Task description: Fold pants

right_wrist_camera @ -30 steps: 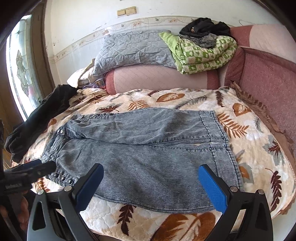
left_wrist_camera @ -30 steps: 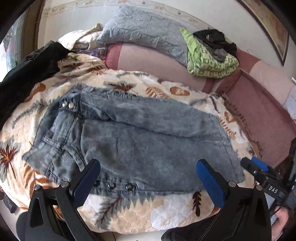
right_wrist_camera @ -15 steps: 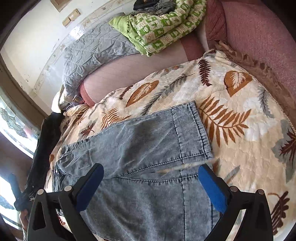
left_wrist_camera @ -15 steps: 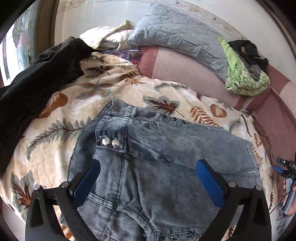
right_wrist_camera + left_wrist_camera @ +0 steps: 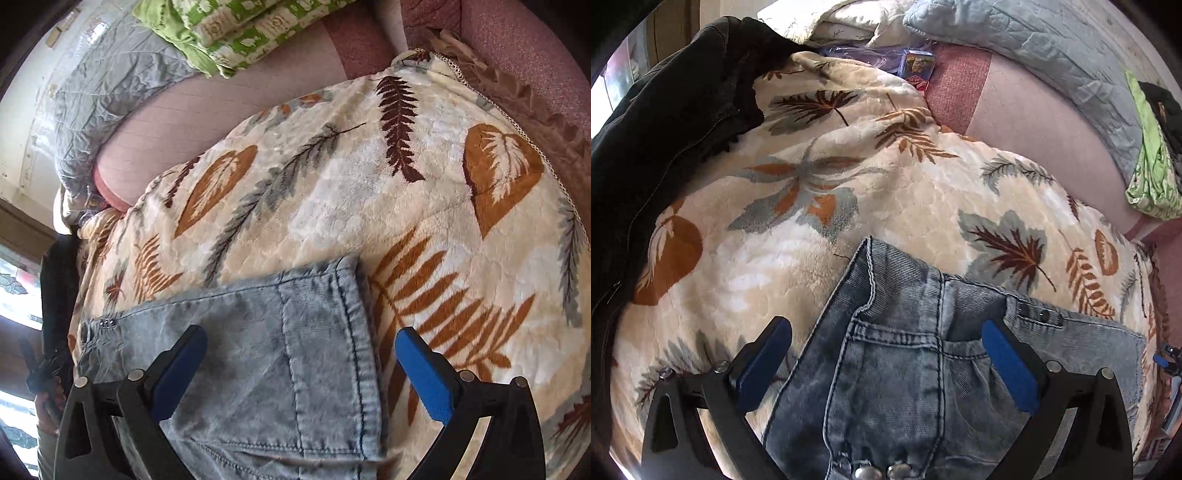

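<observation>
— Since the blanket (image 5: 820, 229) is plush and loose over the bed, couldn't a finger snag it along with the jeans (image 5: 905, 369)?

— Likely. The jeans lie flat on it, and both tools straddle an edge: the left gripper (image 5: 886, 363) over the waistband corner, the right gripper (image 5: 301, 373) over the hem (image 5: 354, 317). Fingers wide apart, holding nothing. A shallow pinch might catch one denim layer only, skewing the fold.

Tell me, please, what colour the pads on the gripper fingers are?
Blue, on black finger frames; the right gripper's pads show it best in the right wrist view.
</observation>
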